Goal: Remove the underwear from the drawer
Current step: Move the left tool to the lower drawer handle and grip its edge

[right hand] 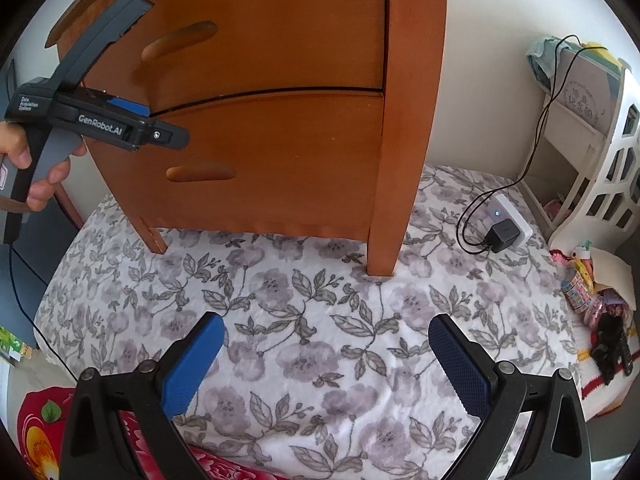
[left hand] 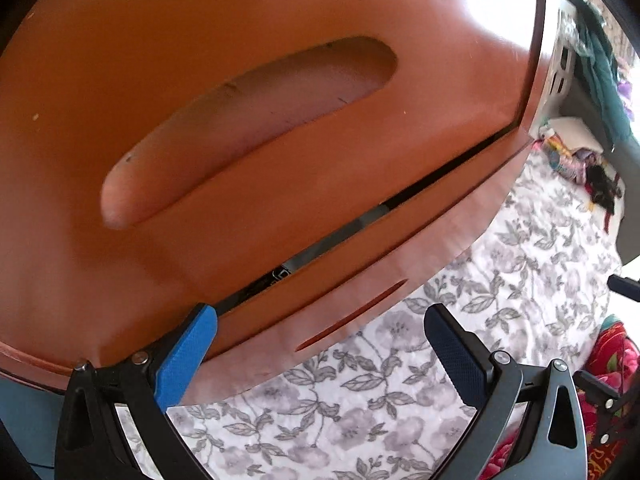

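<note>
Left wrist view sits very close to the orange-brown wooden bedside cabinet (left hand: 280, 20), looking at the long oval recessed handle (left hand: 248, 128) of its upper drawer (left hand: 400, 184); below it a dark gap (left hand: 360, 220) separates that drawer from the lower drawer front (left hand: 400, 276). The left gripper (left hand: 320, 360) has its blue-padded jaws spread wide and holding nothing, the left pad just by the gap. In the right wrist view the right gripper (right hand: 326, 364) also stands wide apart and empty, well back over the white floral bedsheet (right hand: 320, 300), while a hand (right hand: 36, 168) holds the left tool up to the cabinet front.

No underwear shows in either view; it is presumably inside a drawer, both of which look shut or nearly so.

The step in hand seems to be opening a drawer. To do it well, I would seat one finger fully into the recess rather than on its lip, then pull straight out along the runners, not at an angle. The cabinet stands on soft bedding, so it may rock; a slow, level pull is advisable.
</note>
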### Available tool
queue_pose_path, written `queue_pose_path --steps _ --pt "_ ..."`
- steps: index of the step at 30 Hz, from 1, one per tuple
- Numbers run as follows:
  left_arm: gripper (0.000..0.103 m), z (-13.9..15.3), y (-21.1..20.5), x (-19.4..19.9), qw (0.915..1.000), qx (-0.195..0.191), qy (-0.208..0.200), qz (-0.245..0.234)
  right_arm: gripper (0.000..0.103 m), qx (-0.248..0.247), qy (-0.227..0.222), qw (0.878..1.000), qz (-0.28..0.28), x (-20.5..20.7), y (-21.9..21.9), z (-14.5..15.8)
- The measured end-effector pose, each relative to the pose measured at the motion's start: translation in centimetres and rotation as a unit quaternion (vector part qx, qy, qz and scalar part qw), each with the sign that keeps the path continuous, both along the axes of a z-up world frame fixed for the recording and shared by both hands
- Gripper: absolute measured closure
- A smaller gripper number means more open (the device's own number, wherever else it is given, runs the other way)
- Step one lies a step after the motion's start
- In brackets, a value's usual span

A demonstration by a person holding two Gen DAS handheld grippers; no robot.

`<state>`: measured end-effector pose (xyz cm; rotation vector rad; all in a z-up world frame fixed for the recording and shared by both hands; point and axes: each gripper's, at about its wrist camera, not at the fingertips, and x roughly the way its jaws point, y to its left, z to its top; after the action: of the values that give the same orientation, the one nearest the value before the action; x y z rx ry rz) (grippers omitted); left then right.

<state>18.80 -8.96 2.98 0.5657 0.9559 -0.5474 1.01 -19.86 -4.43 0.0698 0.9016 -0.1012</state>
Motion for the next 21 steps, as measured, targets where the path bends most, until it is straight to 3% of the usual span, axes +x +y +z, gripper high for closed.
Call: queue_pose_path --steps 5,9,16,21 --pt "0.0 -0.7 -0.4 0.1 0.9995 0.031 0.006 -0.011 0.0 0.013 0.0 1.0 -0.009 0.0 -0.5 -0.1" --pt "0.0 -0.8 -0.8 -0.1 0.9992 0.027 0.017 -0.022 0.0 0.023 -0.002 1.0 -0.016 -0.2 -1.0 -0.1" --pt "0.0 -1.6 -2.0 -0.4 0.9979 0.055 0.011 -0.033 0.0 0.035 -0.005 0.999 -0.023 -0.4 -1.4 -0.1" --pt "0.0 -2.1 -2.7 -0.8 0.9942 0.093 0.014 -0.052 0.0 0.042 -0.004 0.999 -0.029 -0.4 -1.8 -0.2"
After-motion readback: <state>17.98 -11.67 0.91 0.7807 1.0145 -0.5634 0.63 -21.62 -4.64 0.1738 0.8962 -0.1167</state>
